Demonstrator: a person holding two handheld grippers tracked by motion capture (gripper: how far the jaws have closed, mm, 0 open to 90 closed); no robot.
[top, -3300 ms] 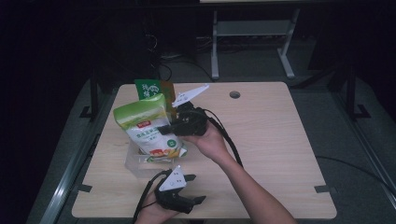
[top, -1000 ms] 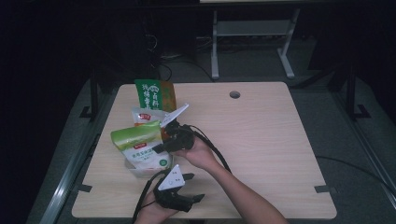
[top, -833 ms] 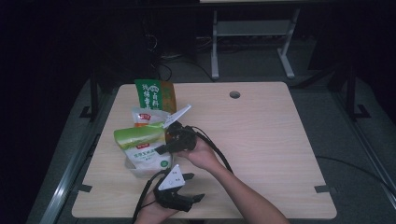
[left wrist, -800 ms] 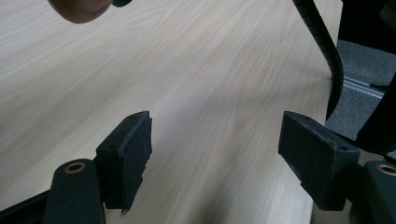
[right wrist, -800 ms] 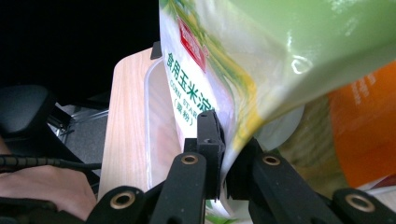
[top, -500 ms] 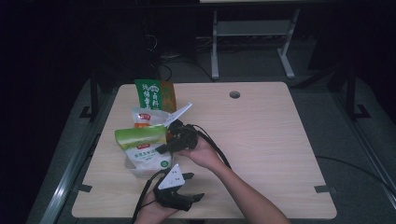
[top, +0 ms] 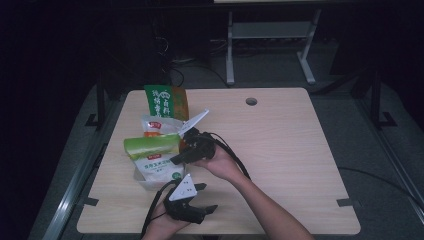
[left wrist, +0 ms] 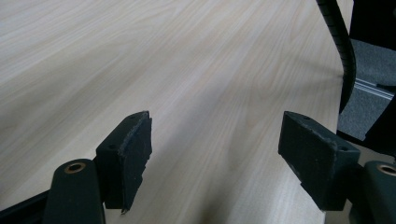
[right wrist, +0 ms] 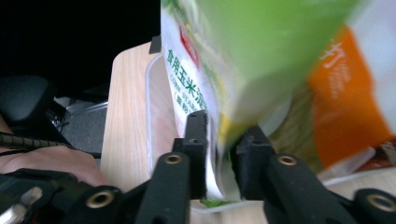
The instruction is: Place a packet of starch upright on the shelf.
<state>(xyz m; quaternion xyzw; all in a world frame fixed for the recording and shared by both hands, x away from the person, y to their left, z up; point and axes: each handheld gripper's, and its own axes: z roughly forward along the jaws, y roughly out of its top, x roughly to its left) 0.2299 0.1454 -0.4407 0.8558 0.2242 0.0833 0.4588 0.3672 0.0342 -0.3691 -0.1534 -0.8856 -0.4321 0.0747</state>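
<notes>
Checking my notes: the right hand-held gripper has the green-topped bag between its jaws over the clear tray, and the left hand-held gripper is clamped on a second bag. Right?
Not quite. In the left gripper view the left hand-held gripper stands open over the bare table, holding nothing. The green-topped bag between the right hand-held gripper's jaws, which have just been opening, over the clear tray, is correct.

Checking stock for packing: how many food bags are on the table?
3: green-topped corn starch bag in the clear container, orange-and-white bag behind it, green-and-brown bag farthest back. Others may be hidden.
</notes>
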